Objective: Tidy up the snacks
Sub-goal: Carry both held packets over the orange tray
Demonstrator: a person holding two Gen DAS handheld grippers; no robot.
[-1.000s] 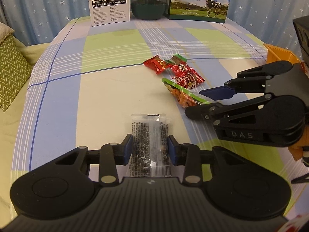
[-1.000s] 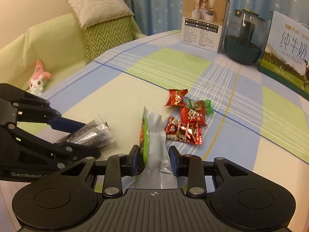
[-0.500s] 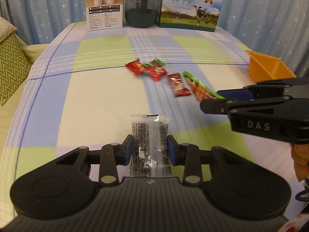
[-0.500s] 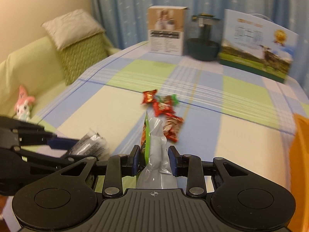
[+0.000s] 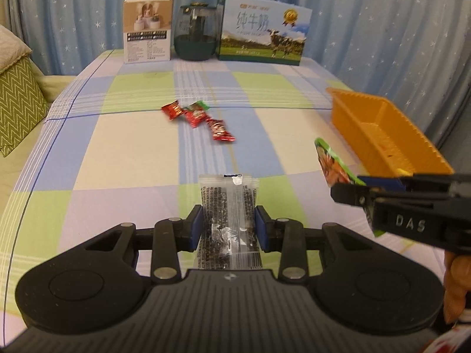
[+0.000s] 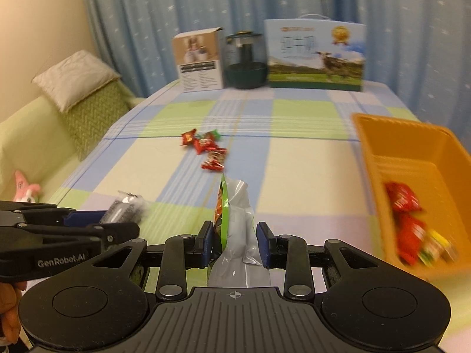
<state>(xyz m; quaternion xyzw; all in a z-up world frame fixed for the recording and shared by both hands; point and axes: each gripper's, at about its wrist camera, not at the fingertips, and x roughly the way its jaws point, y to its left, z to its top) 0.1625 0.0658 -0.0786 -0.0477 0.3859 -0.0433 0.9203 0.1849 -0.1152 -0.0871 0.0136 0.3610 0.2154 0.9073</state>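
In the left wrist view, the left gripper at the bottom middle pinches a clear packet of small dark bits; its lower end is hidden. At mid right, the right gripper clamps one green-edged silver pouch. Three red candies lie in the middle of the table. The orange basket at right holds blurry snacks, hard to count.

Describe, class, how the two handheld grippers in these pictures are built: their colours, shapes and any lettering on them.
Both are matte black plastic. The left gripper has a ribbed body, two round discs at the sides, linkage arms with silver rivets and blue pads; its side reads GenRobot.AI in the right wrist view. The right gripper is built alike, with DAS on its side. No cables or sleeves show.
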